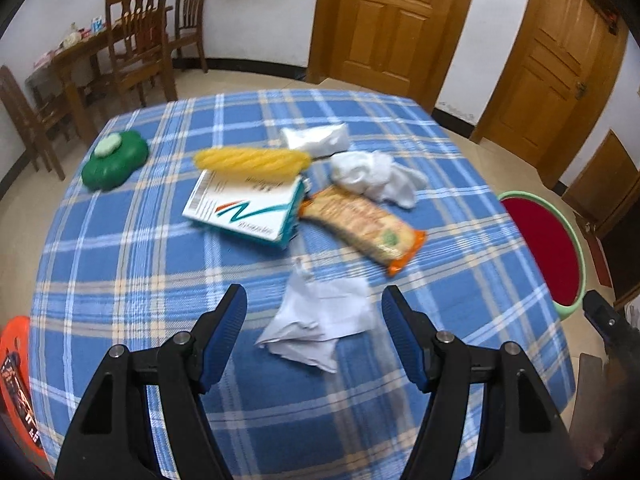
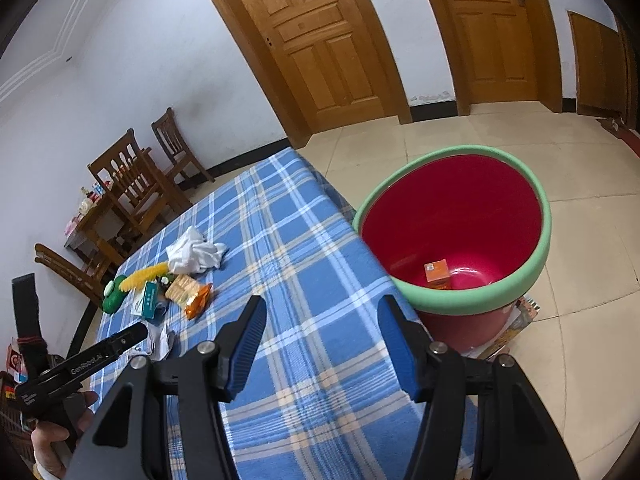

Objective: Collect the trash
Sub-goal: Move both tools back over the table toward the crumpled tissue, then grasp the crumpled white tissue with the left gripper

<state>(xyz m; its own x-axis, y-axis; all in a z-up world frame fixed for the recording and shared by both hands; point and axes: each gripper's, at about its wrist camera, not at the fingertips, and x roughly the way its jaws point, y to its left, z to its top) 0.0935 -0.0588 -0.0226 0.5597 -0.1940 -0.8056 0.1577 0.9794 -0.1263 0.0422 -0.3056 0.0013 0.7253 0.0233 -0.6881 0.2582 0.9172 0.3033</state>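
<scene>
My left gripper [image 1: 315, 300] is open and hangs just above a crumpled white paper [image 1: 320, 324], which lies on the blue plaid tablecloth [image 1: 120, 264] in line with the gap between the fingers. Beyond it lie a white and teal box [image 1: 244, 212], an orange snack wrapper [image 1: 362, 228], a yellow ridged piece [image 1: 252, 162], a white crumpled tissue [image 1: 376, 178] and a clear plastic bag [image 1: 314, 140]. My right gripper [image 2: 322, 308] is open and empty over the table's edge. Beside it stands a red bin with a green rim [image 2: 452, 300], with an orange box [image 2: 438, 274] inside.
A green flower-shaped container [image 1: 115, 160] sits at the table's far left. An orange stool [image 1: 16, 360] stands by the left edge. Wooden chairs [image 1: 136, 40] and a small table are against the back wall, with wooden doors [image 1: 384, 20] behind. A hand [image 2: 60, 436] holds the left gripper.
</scene>
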